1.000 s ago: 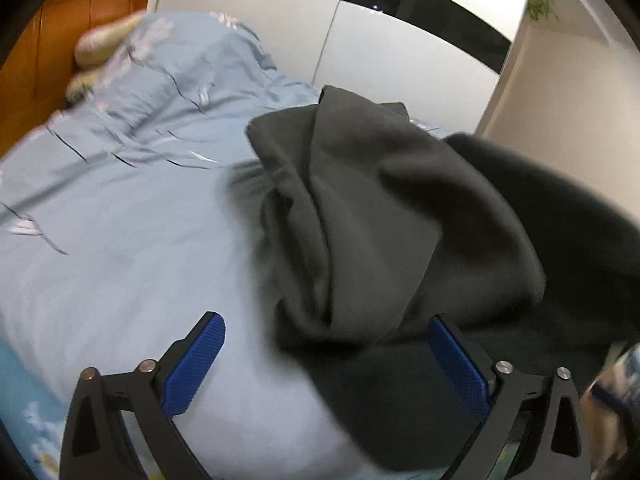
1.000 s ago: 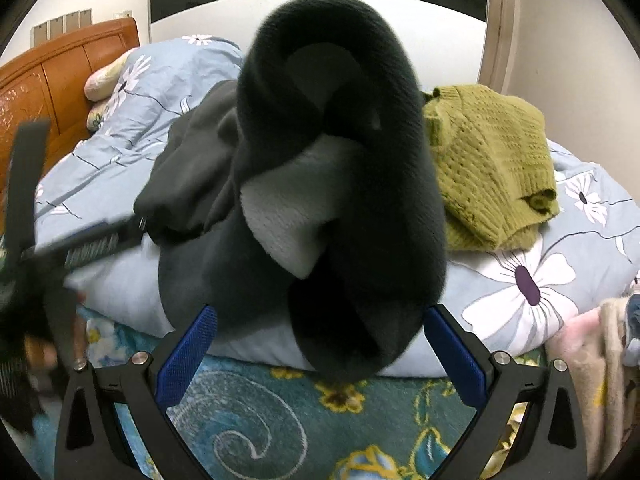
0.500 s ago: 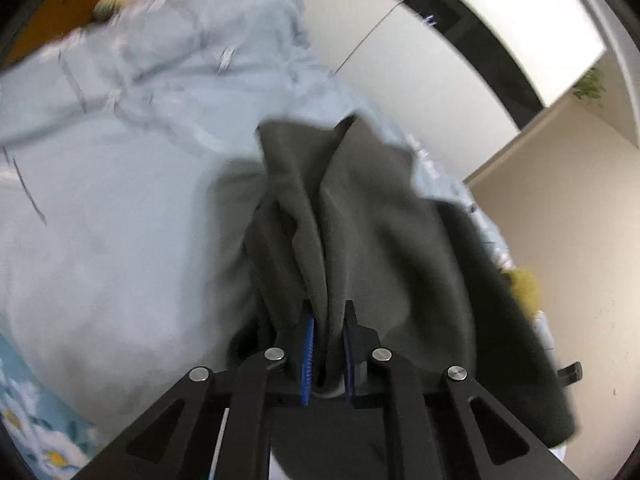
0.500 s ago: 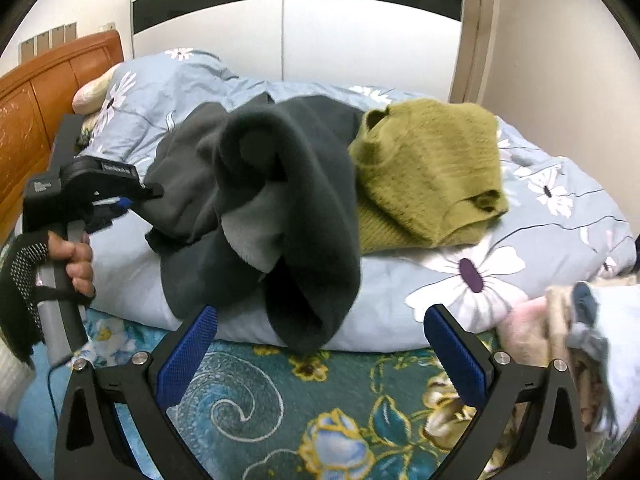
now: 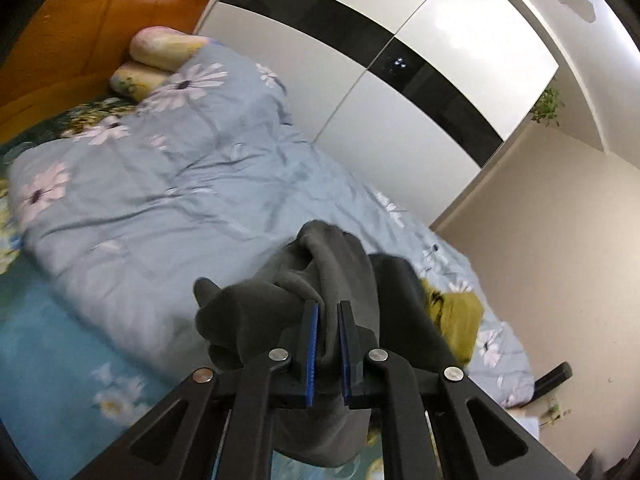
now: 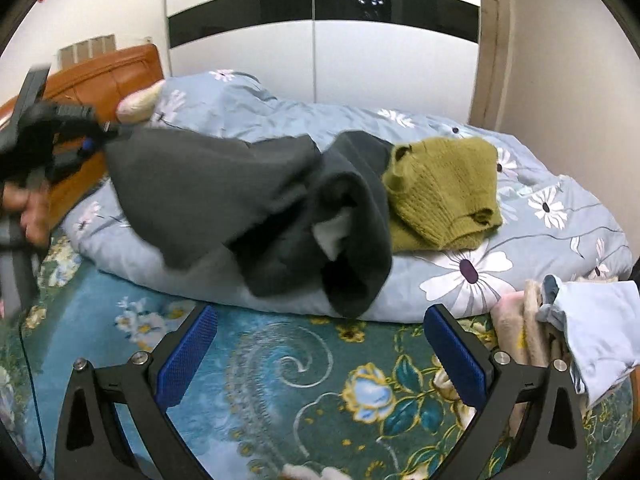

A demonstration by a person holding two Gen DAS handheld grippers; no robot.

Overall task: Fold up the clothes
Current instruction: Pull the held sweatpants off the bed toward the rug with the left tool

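A dark grey fleece garment hangs stretched over the blue floral duvet. My left gripper is shut on a bunched edge of the garment and holds it up; it also shows at the left of the right wrist view. The garment's other end droops over the duvet's front edge. My right gripper is open and empty, low over the teal floral bedsheet, short of the garment. An olive knitted sweater lies on the duvet right of the grey garment.
A wooden headboard and pillows are at the bed's head. A white and black wardrobe stands behind the bed. Folded pale clothes lie at the right on the bedsheet.
My left gripper closed on the grey garment and lifted it up and to the left, stretching it. My right gripper stayed open and drew back, so the garment is farther from it.
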